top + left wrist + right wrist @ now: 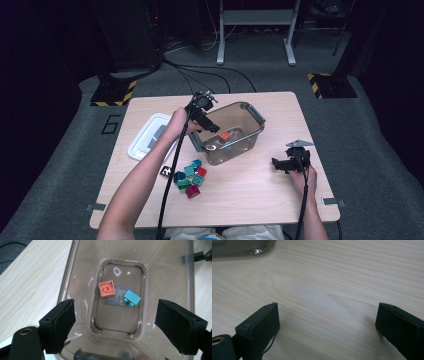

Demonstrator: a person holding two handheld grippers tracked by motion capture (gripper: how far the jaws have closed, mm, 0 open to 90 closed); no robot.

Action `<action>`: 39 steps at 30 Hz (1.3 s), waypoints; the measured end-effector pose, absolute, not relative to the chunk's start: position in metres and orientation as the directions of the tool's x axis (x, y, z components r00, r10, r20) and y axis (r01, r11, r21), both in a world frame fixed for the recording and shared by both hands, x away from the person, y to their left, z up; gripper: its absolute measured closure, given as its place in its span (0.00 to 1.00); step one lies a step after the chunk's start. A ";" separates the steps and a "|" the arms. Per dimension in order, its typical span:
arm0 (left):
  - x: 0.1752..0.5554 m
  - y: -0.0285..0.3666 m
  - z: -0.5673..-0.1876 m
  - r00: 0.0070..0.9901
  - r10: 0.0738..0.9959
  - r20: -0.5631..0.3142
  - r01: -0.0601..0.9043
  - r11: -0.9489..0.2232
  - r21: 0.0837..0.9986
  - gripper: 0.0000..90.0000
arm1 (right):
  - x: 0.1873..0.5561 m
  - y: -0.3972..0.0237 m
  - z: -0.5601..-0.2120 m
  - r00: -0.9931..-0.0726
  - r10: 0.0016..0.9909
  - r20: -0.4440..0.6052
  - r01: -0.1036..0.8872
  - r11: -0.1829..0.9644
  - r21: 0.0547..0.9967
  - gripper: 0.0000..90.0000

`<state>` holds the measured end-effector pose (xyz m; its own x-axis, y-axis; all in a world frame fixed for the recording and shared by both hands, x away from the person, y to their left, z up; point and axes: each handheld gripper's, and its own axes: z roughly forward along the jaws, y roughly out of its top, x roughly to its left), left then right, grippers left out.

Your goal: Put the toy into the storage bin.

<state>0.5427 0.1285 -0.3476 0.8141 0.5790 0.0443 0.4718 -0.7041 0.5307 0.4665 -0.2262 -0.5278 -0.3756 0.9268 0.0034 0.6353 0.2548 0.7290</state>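
A clear brown-tinted plastic bin (248, 116) stands in the middle of the wooden table. On its floor lie an orange brick (107, 289) and a teal brick (131, 299), side by side and apart. My left gripper (215, 128) hangs over the bin's left rim, pointing down into it; its jaws stand wide apart with nothing between them (115, 323). My right gripper (275, 164) rests low over bare table to the right of the bin, open and empty (327, 325). The orange brick (224, 135) shows through the bin wall in the high view.
A pile of several coloured bricks (189, 178) lies on the table in front of the bin's left end. A white lid or tray (142, 142) sits at the table's left, partly under the left forearm. The bin's corner (242, 247) shows at the upper left of the right gripper view.
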 end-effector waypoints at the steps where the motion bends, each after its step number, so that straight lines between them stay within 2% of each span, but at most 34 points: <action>1: 0.541 0.130 -0.346 0.815 0.578 0.049 0.468 -0.705 0.532 0.18 | 0.467 -0.226 -0.528 -0.378 0.926 0.001 0.634 0.258 0.729 0.05; 10: 0.516 0.150 -0.336 0.820 0.569 0.068 0.439 -0.700 0.564 0.17 | 0.467 -0.226 -0.528 -0.378 0.926 0.002 0.634 0.257 0.729 0.05; 24: 0.497 0.192 -0.346 0.789 0.612 0.057 0.472 -0.662 0.583 0.11 | 0.466 -0.226 -0.528 -0.375 0.927 0.003 0.635 0.255 0.729 0.05; 30: 0.489 0.216 -0.354 0.768 0.638 0.048 0.487 -0.631 0.604 0.10 | 0.466 -0.226 -0.528 -0.375 0.927 0.002 0.635 0.255 0.729 0.05; 39: 0.479 0.236 -0.383 0.743 0.669 0.026 0.530 -0.611 0.589 0.09 | 0.466 -0.226 -0.528 -0.374 0.927 0.003 0.636 0.255 0.729 0.05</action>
